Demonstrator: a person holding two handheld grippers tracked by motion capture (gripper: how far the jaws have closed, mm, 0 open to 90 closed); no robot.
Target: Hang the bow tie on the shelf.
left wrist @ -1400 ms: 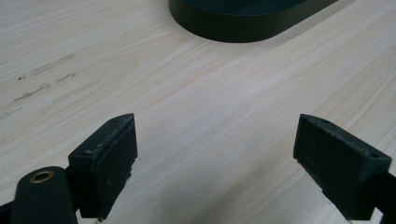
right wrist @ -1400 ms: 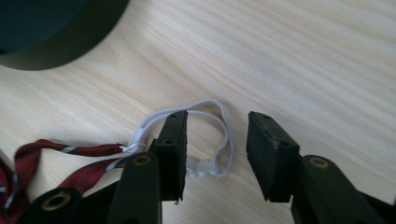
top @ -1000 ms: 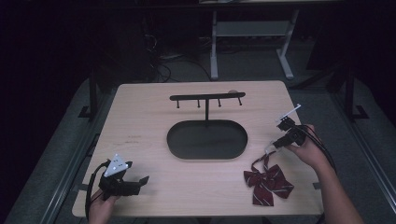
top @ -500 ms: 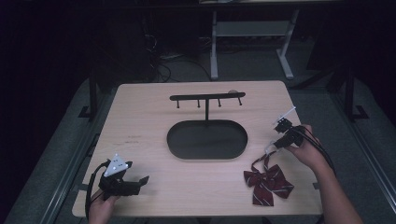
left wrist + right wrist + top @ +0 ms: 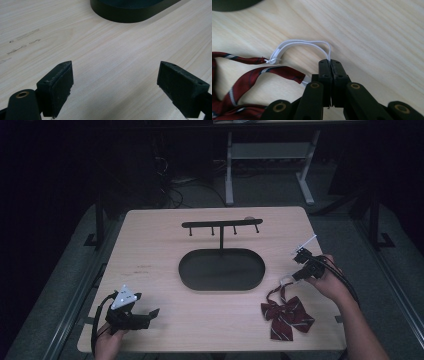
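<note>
Fingers (image 5: 329, 65) of my right gripper (image 5: 296, 272) have just closed on the white elastic loop (image 5: 299, 44), whose bow tie (image 5: 287, 312) trails toward me, while my left gripper (image 5: 150, 315) idles open.

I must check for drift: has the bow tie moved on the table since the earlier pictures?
No. The bow tie lies at the same spot right of the black oval base.

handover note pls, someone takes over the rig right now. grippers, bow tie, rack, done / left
Right gripper: jaws have just closed, shut on the white elastic loop of the bow tie.
Left gripper: open, nothing between the jaws, low over the table at its near left corner.
Bow tie lies flat near the right edge.
Hook rack bare, on its oval base mid-table.
Done: loop gripped. Left, probably: lift it and hang the loop on a hook.
</note>
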